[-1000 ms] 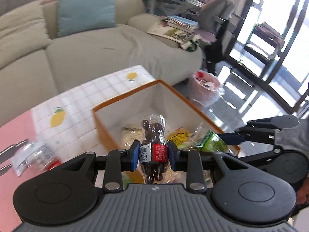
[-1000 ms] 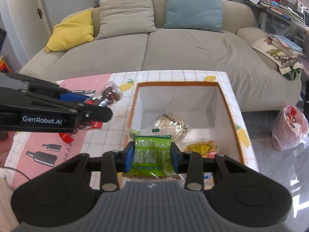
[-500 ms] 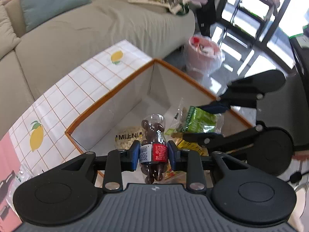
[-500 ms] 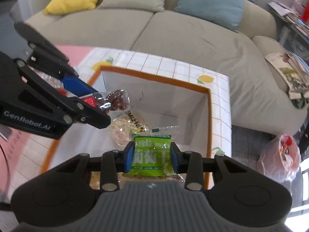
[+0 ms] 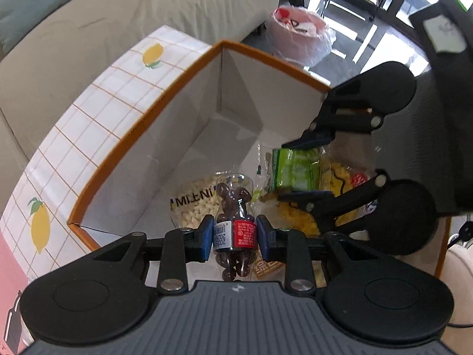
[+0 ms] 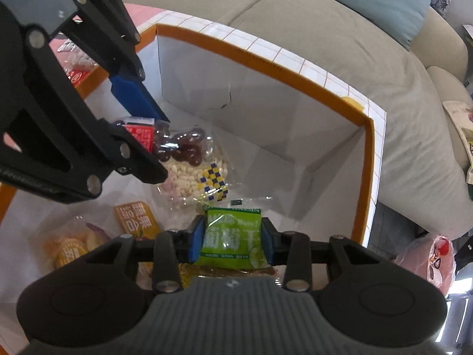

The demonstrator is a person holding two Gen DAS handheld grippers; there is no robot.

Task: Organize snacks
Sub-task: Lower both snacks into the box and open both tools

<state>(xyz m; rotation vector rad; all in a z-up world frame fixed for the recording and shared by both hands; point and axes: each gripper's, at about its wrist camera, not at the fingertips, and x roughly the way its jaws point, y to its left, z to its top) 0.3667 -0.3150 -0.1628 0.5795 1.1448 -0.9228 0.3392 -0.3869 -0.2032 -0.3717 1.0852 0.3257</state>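
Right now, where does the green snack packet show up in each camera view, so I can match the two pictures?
Left wrist view: the green snack packet sits right of centre, held over the box by the right tongs.
Right wrist view: the packet is at bottom centre, clamped in those tongs.
Shared landmark: the orange-rimmed box, with the clear pack of pale puffs inside.

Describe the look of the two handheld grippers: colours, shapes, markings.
Both match. The left gripper and right gripper have matte black linkage arms with silver rivets, blue pads on the fingertips, round black discs either side, and a ribbed grey body bearing a small white logo. No cables or sleeves show.
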